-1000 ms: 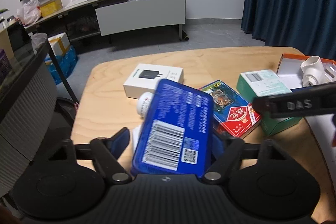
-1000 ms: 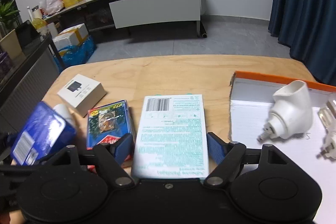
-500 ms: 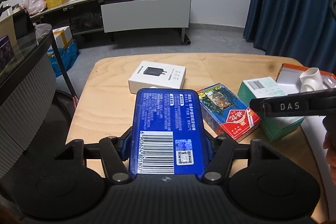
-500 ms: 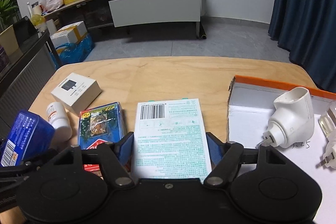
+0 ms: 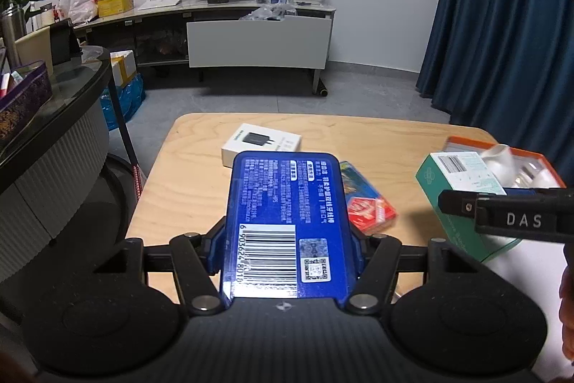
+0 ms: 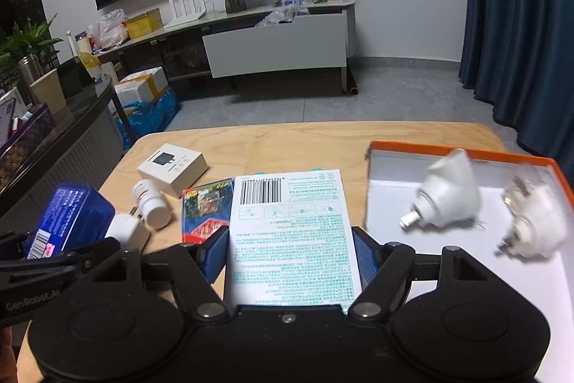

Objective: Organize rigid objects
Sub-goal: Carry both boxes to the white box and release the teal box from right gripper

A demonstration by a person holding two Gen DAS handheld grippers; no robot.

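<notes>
The blue box (image 5: 287, 221) sits clamped in the left claw (image 5: 287, 250), raised above the wooden counter (image 5: 193, 189), barcode face up. The green-and-white box (image 6: 292, 232) is pinched in the right claw (image 6: 290, 257), also off the surface. Below lie a white charger box (image 6: 172, 167), a card pack (image 6: 204, 207) and a small white bottle (image 6: 150, 203). Two white plugs (image 6: 448, 196) rest in the orange-rimmed tray (image 6: 466, 151) at right.

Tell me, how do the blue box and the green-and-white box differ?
The blue box is dark with rounded corners and sits clamped in the left gripper. The green-and-white box is pale with square corners and green print, clamped in the right gripper. Both show a barcode and are held above the table.
</notes>
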